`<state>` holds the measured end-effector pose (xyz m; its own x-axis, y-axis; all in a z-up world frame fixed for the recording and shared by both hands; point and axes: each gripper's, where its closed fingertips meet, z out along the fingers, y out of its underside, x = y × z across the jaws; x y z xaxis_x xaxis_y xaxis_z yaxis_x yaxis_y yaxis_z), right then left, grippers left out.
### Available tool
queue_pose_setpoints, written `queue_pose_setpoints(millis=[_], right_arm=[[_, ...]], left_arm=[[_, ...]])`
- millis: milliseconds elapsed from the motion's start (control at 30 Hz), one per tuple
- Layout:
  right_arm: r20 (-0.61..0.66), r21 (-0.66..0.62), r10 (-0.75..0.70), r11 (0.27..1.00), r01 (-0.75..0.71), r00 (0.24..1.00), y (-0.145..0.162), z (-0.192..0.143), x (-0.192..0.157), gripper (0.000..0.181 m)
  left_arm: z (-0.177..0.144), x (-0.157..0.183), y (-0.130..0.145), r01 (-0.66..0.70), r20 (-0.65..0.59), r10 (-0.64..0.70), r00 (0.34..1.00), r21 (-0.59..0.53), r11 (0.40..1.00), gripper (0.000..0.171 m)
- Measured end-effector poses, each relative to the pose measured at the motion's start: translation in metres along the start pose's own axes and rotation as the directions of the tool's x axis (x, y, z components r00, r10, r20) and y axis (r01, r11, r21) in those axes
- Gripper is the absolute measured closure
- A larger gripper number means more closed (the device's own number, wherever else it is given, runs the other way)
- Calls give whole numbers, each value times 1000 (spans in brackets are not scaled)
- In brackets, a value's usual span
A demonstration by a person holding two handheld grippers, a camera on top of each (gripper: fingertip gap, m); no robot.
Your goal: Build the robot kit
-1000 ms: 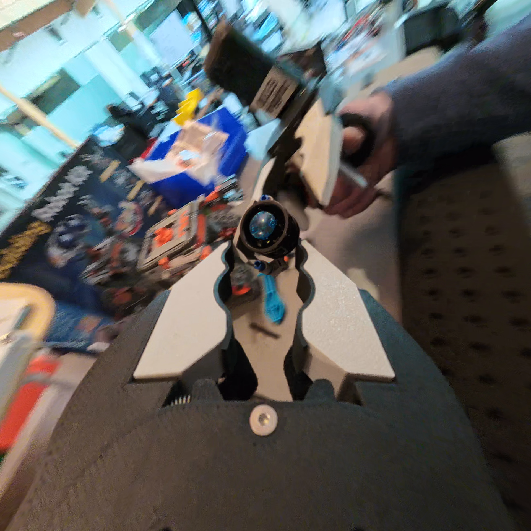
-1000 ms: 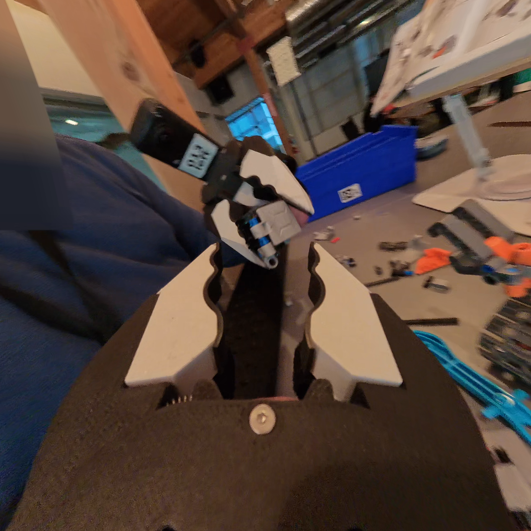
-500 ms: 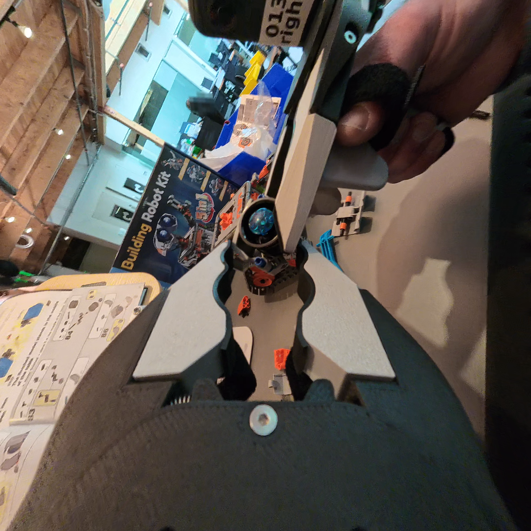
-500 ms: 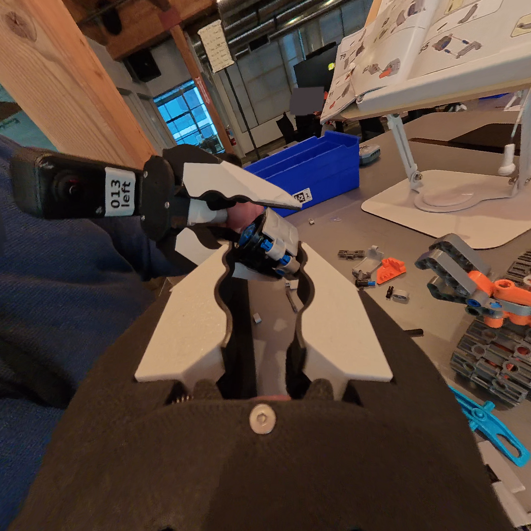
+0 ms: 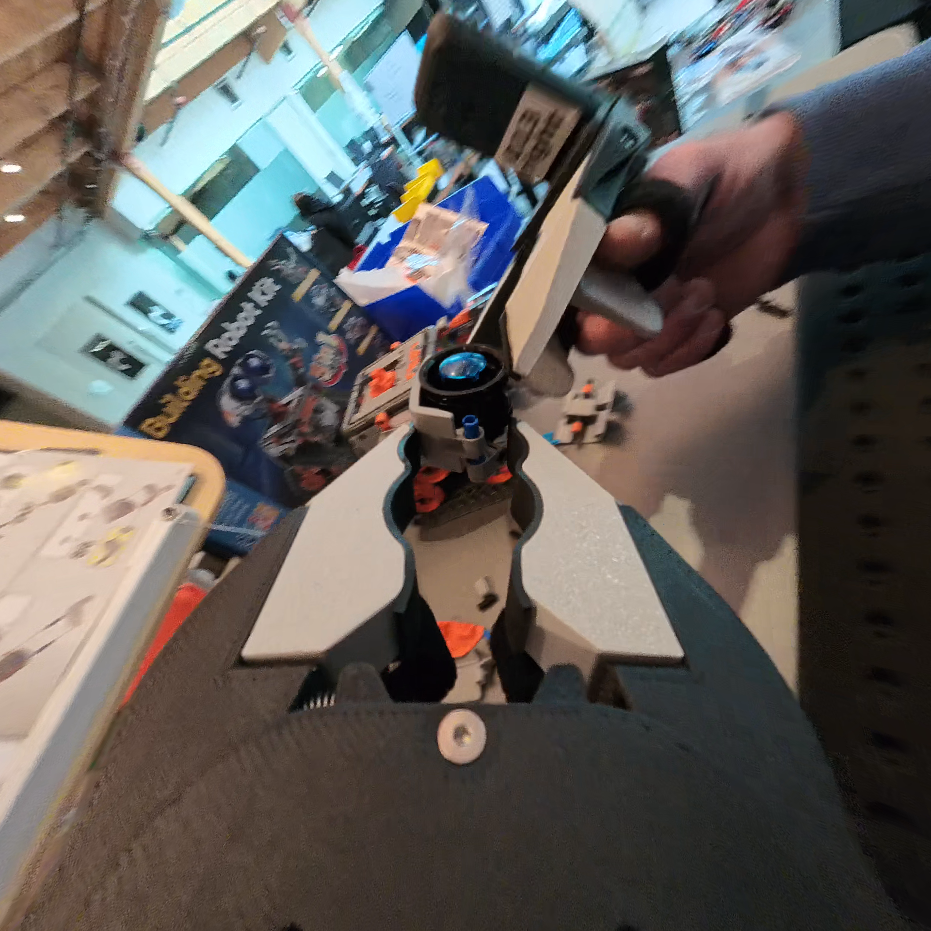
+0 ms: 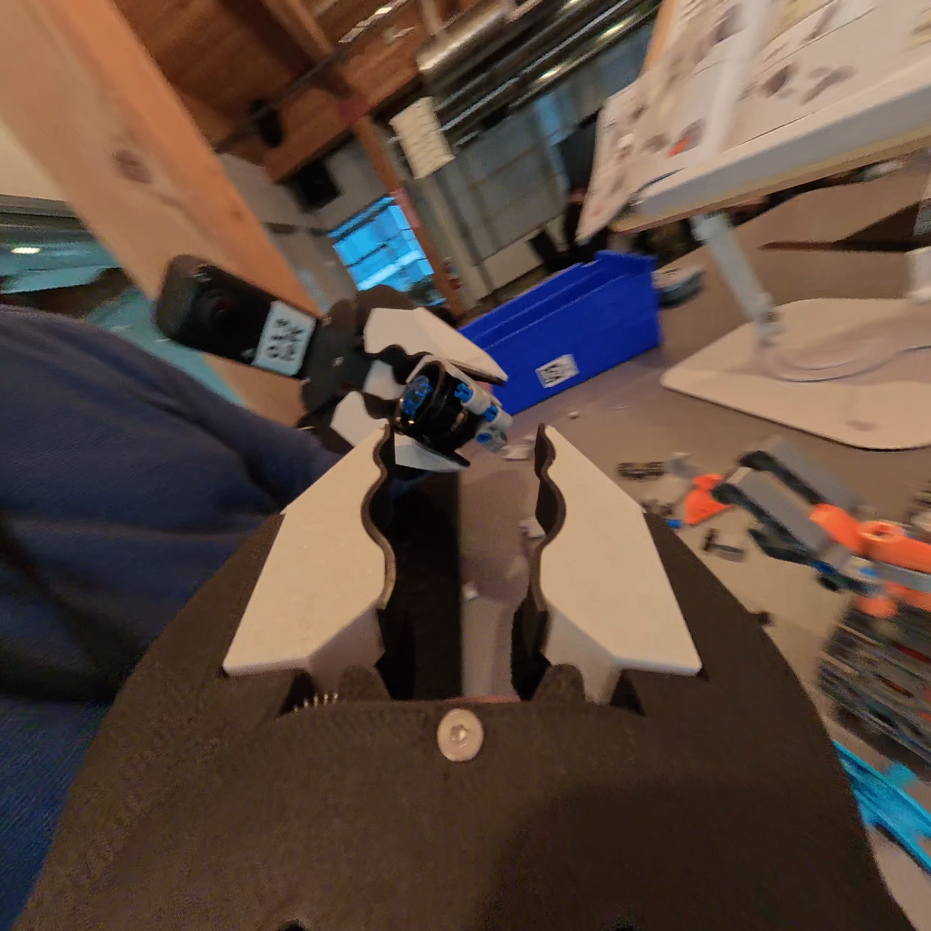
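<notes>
Both views are pretty smeared, so small stuff is tough to read. The left gripper (image 5: 461,443) is clamped on a small grey-and-black plastic brick assembly with a round black barrel and a blue lens-like dome (image 5: 461,403), pinched right at the fingertips. In the left wrist view the barrel's long axis runs away from the camera and slightly up, with the dome facing out past the tips; its lower half is hidden between the fingers. In the right wrist view the same assembly (image 6: 446,405) sits in the other tool's white fingers (image 6: 428,335), lying about level, dome end to the left and blue-pinned grey end to the right.

The right gripper (image 6: 461,443) has its jaws spread and nothing between them, just short of the assembly. In the left wrist view it hangs up and to the right, a hand (image 5: 705,252) wrapped round its grip, its far finger cut off behind the near one.

On the grey tabletop (image 6: 594,453): scattered tiny parts too blurry to tell, an orange-and-grey tracked brick vehicle (image 6: 856,579) cut by the right edge, a blue plastic bin (image 6: 569,322), an open instruction booklet on a white stand (image 6: 786,90), and a dark printed kit box (image 5: 262,373).
</notes>
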<state>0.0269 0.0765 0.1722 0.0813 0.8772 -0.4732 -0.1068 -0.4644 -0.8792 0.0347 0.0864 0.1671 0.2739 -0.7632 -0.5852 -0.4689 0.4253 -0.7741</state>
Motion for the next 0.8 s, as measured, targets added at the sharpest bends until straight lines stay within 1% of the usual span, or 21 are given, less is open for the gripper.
queue_pose_setpoints(millis=[33, 67, 100, 167, 233, 267, 300, 333, 367, 433, 500, 533, 567, 600, 633, 667, 700, 733, 767, 800], right_arm=[[-78, 1, -37, 999, 37, 996, -3, -3, 5, 126], [-120, -23, -81, 997, 78, 989, -2, -3, 4, 123], [-156, -41, -105, 994, 100, 982, -2, -2, 3, 120], [-200, -34, -99, 995, 94, 975, -4, 4, 2, 117], [-167, 64, -10, 998, 21, 986, -12, 11, -4, 120], [-146, 122, 43, 992, -25, 988, -16, 11, -4, 125], [-123, 176, 83, 983, -60, 989, -20, 9, -2, 136], [-89, 221, 115, 971, -93, 989, -23, 7, -2, 139], [-58, 240, 139, 963, -122, 989, -23, 7, -2, 139], [-37, 237, 122, 965, -110, 992, -23, 6, -4, 139], [-52, 194, 61, 980, -50, 997, -20, 5, -5, 139], [-33, 172, 36, 985, -30, 999, -20, 5, -8, 140], [-27, 152, 5, 988, -1, 1000, -19, 4, -10, 140], [-36, 118, -38, 992, 42, 999, -17, 4, -10, 140], [-21, 80, -81, 993, 82, 997, -14, 5, -13, 140], [26, 52, -100, 994, 98, 995, -11, 5, -20, 140], [63, 30, -95, 995, 93, 994, -9, 5, -23, 140], [97, 8, -87, 996, 86, 991, -7, 5, -26, 140], [147, -16, -79, 996, 83, 986, -3, 5, -31, 139], [179, -27, -77, 996, 84, 981, -2, 5, -34, 140]], left_arm=[[0, -7, 3, -31, 51, 33, 998, -26, 999, 140], [-1, -12, 5, -62, 92, 66, 994, -45, 997, 140], [0, -12, 5, -86, 106, 91, 990, -54, 995, 140], [1, -13, 3, -107, 138, 111, 984, -38, 994, 140], [1, -15, -1, -99, 174, 100, 980, -10, 995, 140], [0, -17, -4, -107, 193, 104, 976, 4, 994, 140], [-2, -17, -9, -120, 209, 112, 971, 24, 993, 140], [-2, -17, -11, -133, 224, 124, 967, 27, 991, 140], [-2, -17, -11, -144, 231, 135, 964, 23, 989, 140], [-2, -14, -12, -150, 226, 137, 964, 44, 988, 141], [-3, -9, -13, -137, 168, 123, 978, 72, 988, 140], [-6, -6, -15, -107, 120, 94, 988, 105, 989, 140], [-8, -2, -19, -88, 72, 79, 994, 136, 987, 134], [-11, -2, -20, -83, 45, 77, 996, 145, 986, 129], [-12, -4, -19, -72, 33, 68, 997, 143, 987, 120], [-14, 0, -20, -55, -27, 60, 998, 147, 988, 113], [-16, 1, -21, -46, -71, 57, 996, 149, 988, 113], [-19, 1, -24, -51, -91, 66, 994, 158, 986, 105], [-20, 10, -24, -56, -166, 82, 983, 156, 986, 106], [-21, 16, -24, -55, -216, 86, 973, 143, 988, 109]])
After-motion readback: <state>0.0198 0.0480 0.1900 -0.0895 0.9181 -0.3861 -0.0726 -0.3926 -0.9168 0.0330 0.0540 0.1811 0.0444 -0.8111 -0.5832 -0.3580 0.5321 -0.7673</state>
